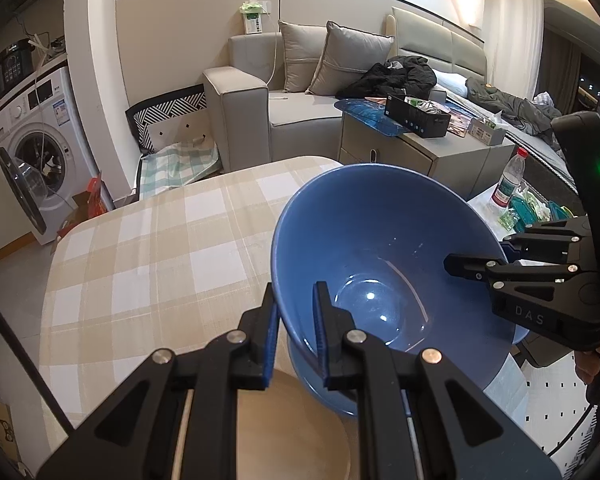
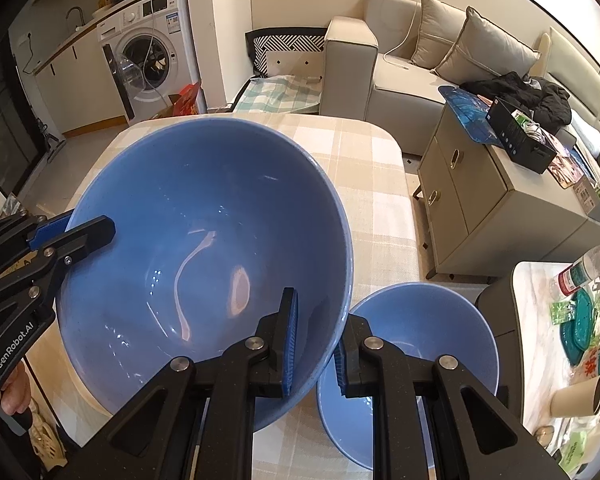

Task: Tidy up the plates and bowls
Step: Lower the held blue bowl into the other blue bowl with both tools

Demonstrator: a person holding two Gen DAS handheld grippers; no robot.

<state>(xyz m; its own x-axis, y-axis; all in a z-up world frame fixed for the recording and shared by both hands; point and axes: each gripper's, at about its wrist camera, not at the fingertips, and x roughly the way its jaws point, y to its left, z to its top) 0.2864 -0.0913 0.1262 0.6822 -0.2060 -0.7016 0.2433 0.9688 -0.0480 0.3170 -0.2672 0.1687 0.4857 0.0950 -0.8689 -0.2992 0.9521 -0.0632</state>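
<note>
A large blue bowl (image 1: 380,248) (image 2: 204,240) hangs tilted above the checked tablecloth (image 1: 148,248) (image 2: 376,200), held by both grippers at opposite sides of its rim. My left gripper (image 1: 295,296) (image 2: 86,224) is shut on the rim, one finger inside the bowl and one outside. My right gripper (image 2: 320,320) (image 1: 478,254) is shut on the opposite rim the same way. A smaller blue bowl (image 2: 420,336) (image 1: 324,392) sits on the table just below the held one. Beside it, under my left gripper, lies a tan wooden plate (image 1: 292,432).
A grey cabinet (image 2: 500,208) stands right of the table, with a sofa (image 1: 300,116) behind. A side table at the right carries a water bottle (image 2: 588,268) (image 1: 510,178), a paper cup (image 2: 576,394) and teal containers. A washing machine (image 2: 148,56) stands far left.
</note>
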